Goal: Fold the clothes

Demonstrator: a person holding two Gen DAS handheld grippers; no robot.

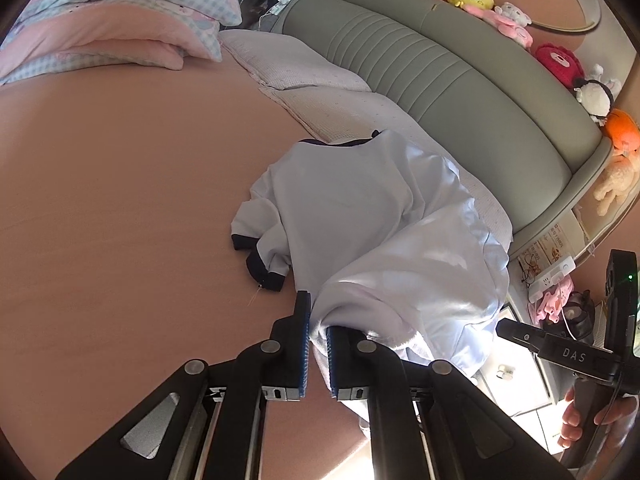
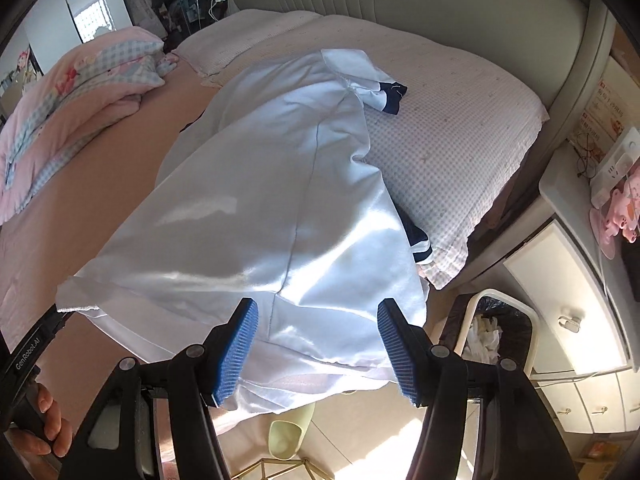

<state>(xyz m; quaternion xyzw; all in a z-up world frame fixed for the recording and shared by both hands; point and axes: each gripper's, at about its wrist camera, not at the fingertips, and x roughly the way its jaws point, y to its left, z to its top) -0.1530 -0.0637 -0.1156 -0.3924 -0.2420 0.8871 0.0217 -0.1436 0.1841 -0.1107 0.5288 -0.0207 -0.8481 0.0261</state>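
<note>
The shirt [image 1: 352, 200] lies near the bed's [image 1: 120, 200] head end, collar toward the pillows [image 1: 320, 92], with its hem lifted off the sheet. The left claw [image 1: 318, 344] is clamped on one hem corner, likely to keep that edge taut for a fold. The right claw [image 2: 320, 344] stands wide open astride the other hem corner, gripping nothing, probably about to pinch it.

White shirt [image 1: 360, 208], navy cuffs [image 1: 264, 270], pink sheet [image 1: 120, 200]

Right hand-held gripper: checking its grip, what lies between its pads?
In the right wrist view, the white shirt's hem lies between the open right hand-held gripper's pads, unpinched.
</note>
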